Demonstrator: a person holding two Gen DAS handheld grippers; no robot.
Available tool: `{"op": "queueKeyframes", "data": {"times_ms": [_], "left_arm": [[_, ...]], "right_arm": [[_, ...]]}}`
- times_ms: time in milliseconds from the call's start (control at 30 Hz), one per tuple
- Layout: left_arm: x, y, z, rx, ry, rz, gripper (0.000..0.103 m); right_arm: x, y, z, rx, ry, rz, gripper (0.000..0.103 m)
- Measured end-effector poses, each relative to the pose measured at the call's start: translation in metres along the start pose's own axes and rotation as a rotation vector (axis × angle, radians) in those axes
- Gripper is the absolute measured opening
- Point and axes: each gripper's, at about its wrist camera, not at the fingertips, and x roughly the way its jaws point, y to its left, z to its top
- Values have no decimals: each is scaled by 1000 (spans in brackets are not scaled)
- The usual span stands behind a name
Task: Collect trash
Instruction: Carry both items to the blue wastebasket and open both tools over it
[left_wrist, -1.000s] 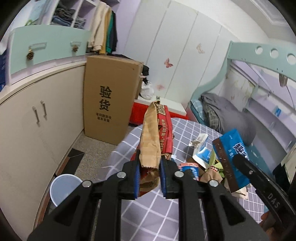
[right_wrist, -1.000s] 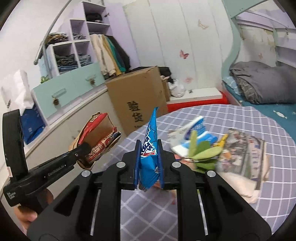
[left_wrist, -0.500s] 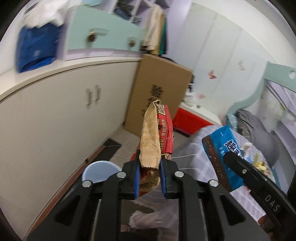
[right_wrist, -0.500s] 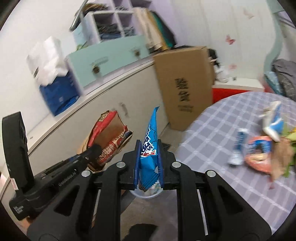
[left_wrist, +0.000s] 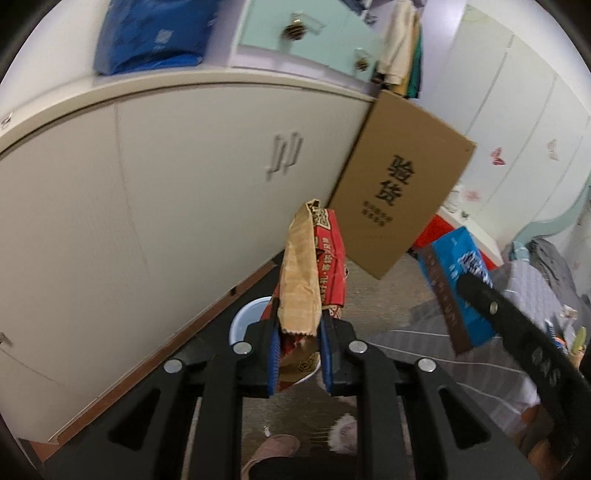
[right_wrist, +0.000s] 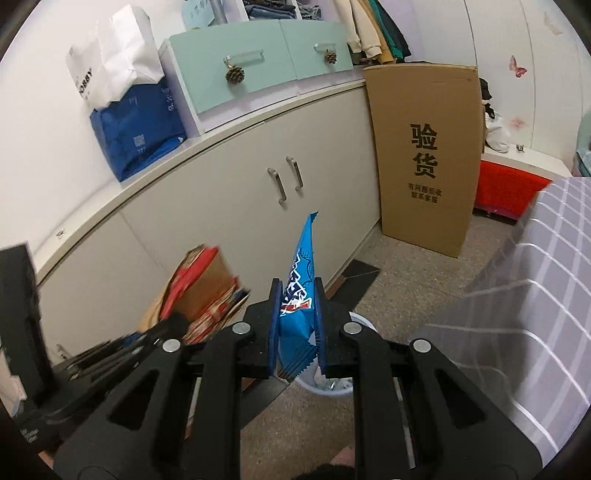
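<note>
My left gripper (left_wrist: 298, 328) is shut on a red and brown paper snack bag (left_wrist: 306, 273), held upright over a pale blue trash bin (left_wrist: 245, 317) on the floor. My right gripper (right_wrist: 297, 314) is shut on a blue snack wrapper (right_wrist: 299, 295), also above the bin (right_wrist: 360, 323), whose rim shows behind the fingers. The blue wrapper (left_wrist: 456, 280) and right gripper show at the right of the left wrist view. The paper bag (right_wrist: 199, 288) and left gripper show at the left of the right wrist view.
A beige cabinet (right_wrist: 229, 206) runs along the wall behind the bin. A tall cardboard box (right_wrist: 424, 155) leans against it. The table with a grey checked cloth (right_wrist: 535, 288) is at the right. A red crate (right_wrist: 506, 192) sits beyond. Slippered feet (left_wrist: 273, 448) are below.
Both grippers have swung left from the table to the floor by the cabinet, carrying their trash. The bin now lies right under both of them.
</note>
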Motion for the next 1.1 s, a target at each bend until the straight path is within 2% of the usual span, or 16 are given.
{"op": "queueKeyframes", "data": {"times_ms": [100,133,167,200,300,367,500,667,833,1100], "left_arm": [[11,18,0,-15,11,50,17],[15,22,0,-17,14,67,17],[19,26,0,-19,20,80,17],[24,29,-1,-22,33,88,17],[35,32,-1,-23,61,90,17],[41,31,-2,-16,70,92,17],[50,25,-9,-15,101,67,17],[53,15,-15,-1,120,43,18],[50,10,-14,11,110,45,18],[62,0,-10,35,141,34,18]], "right_arm": [[34,0,3,10,-9,3,19],[44,-2,3,5,-3,-12,29],[63,-4,2,2,39,-39,51],[78,-7,-2,10,79,-57,57],[95,-19,-18,64,156,-57,58],[93,-26,-27,84,169,-57,65],[82,-31,-39,91,188,-63,66],[70,-29,-38,83,180,-48,68],[61,-27,-34,88,159,-42,71],[58,-28,-29,83,136,-55,74]]}}
